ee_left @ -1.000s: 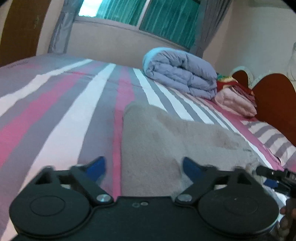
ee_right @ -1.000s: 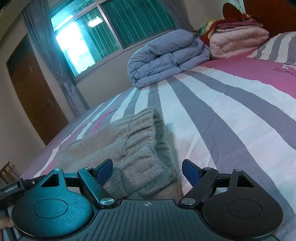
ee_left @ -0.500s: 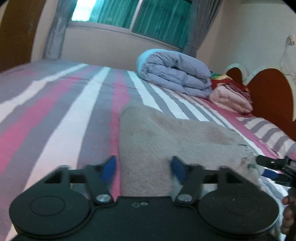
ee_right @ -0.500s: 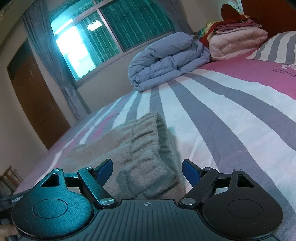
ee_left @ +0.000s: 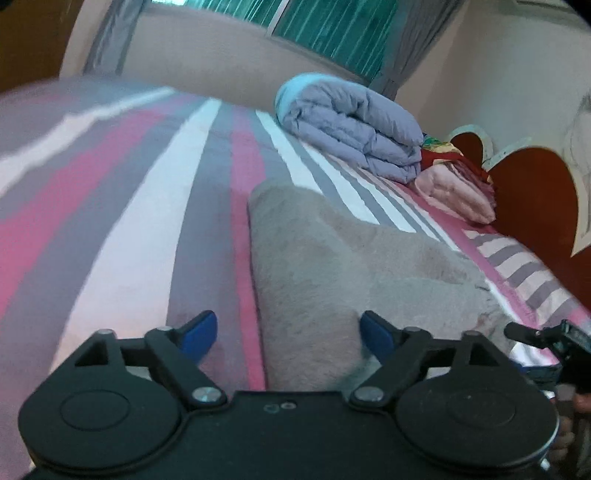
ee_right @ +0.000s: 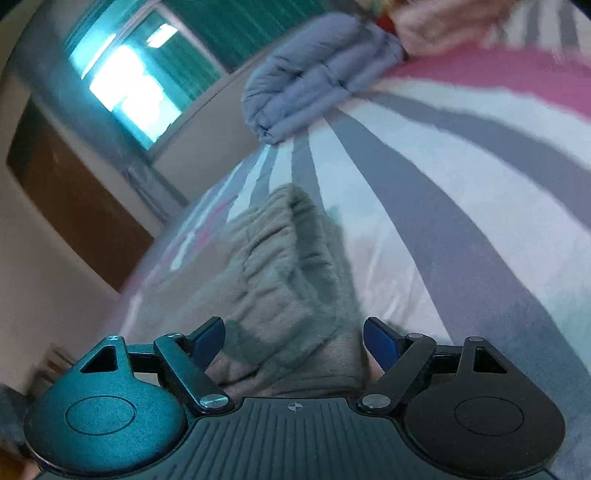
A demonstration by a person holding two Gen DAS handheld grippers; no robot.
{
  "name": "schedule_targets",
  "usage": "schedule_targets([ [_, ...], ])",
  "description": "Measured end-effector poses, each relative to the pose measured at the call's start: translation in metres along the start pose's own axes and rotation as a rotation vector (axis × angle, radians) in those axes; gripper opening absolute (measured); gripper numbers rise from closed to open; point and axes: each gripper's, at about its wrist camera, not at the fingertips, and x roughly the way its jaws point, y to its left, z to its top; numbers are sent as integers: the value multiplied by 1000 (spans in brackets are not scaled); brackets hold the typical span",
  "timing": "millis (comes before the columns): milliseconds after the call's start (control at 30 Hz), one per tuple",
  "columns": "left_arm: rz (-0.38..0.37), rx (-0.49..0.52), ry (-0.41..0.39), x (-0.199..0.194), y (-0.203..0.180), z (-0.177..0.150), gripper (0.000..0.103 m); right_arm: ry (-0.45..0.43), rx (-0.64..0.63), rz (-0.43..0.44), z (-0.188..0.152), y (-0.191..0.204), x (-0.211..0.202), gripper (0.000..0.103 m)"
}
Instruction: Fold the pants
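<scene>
The grey-beige fleece pants (ee_left: 332,266) lie folded on the striped bed. In the left wrist view my left gripper (ee_left: 288,332) is open, its blue pads either side of the pants' near left edge. In the right wrist view my right gripper (ee_right: 293,341) is open over the gathered waistband end of the pants (ee_right: 284,280), with fabric between the pads. The right gripper's tip also shows at the right edge of the left wrist view (ee_left: 546,336).
The bed sheet (ee_left: 147,221) has pink, grey and white stripes. A folded lilac duvet (ee_left: 354,125) and pink folded blankets (ee_left: 454,192) lie at the far side by the red-brown headboard (ee_left: 535,199). A window with green curtains (ee_right: 207,33) and a brown door (ee_right: 74,192) stand behind.
My left gripper closed partway half a second ago and has opened wide again. Both views have tilted and blurred; the right gripper has rolled and shifted over the waistband.
</scene>
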Motion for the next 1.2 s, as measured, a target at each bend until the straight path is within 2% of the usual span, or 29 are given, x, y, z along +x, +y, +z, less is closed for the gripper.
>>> schedule_targets([
  [167,-136,-105,86,21,29,13,82,93,113,100,26,-24,17,81],
  [333,-252,-98,191,43,47,32,82,173,138,187,49,-42,32,81],
  [400,-314,-138,229,54,57,38,82,196,154,220,55,-50,37,81],
  [500,-361,-168,253,73,62,43,80,231,182,268,65,-57,54,81],
  [533,-367,-175,256,79,60,44,78,250,172,279,66,-54,63,81],
  [567,-373,-176,263,85,58,47,70,272,148,281,68,-49,72,81],
  [600,-393,-167,276,89,56,48,58,291,126,281,69,-43,82,87],
  [633,-425,-185,301,93,57,48,38,301,114,288,71,-38,89,91],
  [667,-439,-194,309,94,59,45,38,310,102,295,74,-33,93,93],
  [733,-459,-196,298,91,62,41,38,339,74,294,78,-30,91,92],
  [767,-470,-218,287,91,66,39,41,348,73,314,78,-34,87,87],
  [800,-476,-233,274,93,67,36,41,358,70,326,79,-39,85,71],
  [833,-478,-239,267,97,65,35,41,365,54,307,80,-45,83,63],
  [900,-474,-244,253,101,62,37,36,355,63,290,80,-54,87,56],
  [933,-474,-250,245,100,62,38,29,343,43,274,81,-50,88,54],
  [1000,-504,-286,212,95,68,43,23,321,5,248,79,-41,84,48],
  [1100,-534,-247,167,84,68,63,22,275,-48,296,92,-20,76,45],
  [1200,-538,-228,92,78,78,102,22,254,-122,346,120,8,83,45],
])
